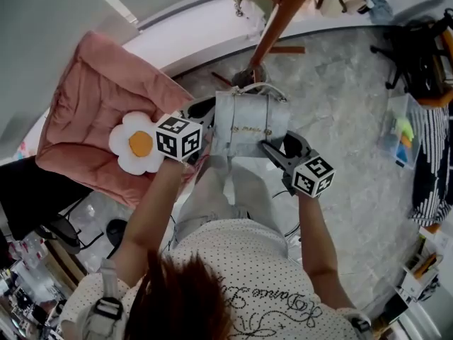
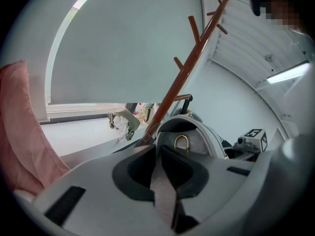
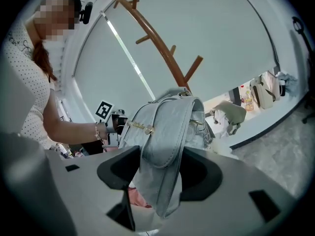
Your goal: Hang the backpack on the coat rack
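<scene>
A small grey backpack [image 1: 251, 126] hangs in the air between my two grippers, in front of the person's legs. My left gripper [image 1: 209, 119] is on its left side, shut on a grey strap [image 2: 165, 191] that runs between the jaws. My right gripper [image 1: 272, 151] is on the right side, its wide-set jaws clamped on the backpack's body [image 3: 162, 141]. The brown wooden coat rack [image 1: 279, 16] stands just beyond the bag; its pole and pegs [image 2: 182, 77] rise above the backpack in both gripper views, with pegs [image 3: 157, 38] overhead.
A pink cushioned seat [image 1: 92, 105] with an egg-shaped pillow [image 1: 138, 144] is at the left. A black office chair [image 1: 417, 55] and a storage box [image 1: 403, 129] stand at the right. Bags [image 3: 266, 90] sit on the white ledge by the wall.
</scene>
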Demonstrator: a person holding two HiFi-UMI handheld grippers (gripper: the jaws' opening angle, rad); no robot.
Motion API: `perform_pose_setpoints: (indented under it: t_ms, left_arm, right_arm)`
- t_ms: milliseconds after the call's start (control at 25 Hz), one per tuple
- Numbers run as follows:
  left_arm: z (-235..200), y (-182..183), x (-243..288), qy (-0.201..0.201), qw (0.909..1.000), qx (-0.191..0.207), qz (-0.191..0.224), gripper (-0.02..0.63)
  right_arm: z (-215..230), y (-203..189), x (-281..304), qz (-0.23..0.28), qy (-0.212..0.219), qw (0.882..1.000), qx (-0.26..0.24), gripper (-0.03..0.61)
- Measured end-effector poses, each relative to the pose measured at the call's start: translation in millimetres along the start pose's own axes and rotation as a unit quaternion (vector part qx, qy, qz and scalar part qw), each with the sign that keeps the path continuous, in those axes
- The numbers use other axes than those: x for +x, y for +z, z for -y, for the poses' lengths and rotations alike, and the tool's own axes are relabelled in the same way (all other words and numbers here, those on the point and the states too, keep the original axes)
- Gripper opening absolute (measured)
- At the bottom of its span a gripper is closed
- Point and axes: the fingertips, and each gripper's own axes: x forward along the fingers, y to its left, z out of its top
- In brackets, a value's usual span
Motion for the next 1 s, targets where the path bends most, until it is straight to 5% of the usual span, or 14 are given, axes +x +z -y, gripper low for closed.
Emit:
perform_pose_setpoints:
  t_ms: [1000]
  left_arm:
    - [-60.6,-32.1,74.6,0.028,0.9959,-0.011,-0.085,0.023]
  right_arm:
    - [83.2,-26.2,53.0,-0.025,-0.036,0.994,0.095,0.238]
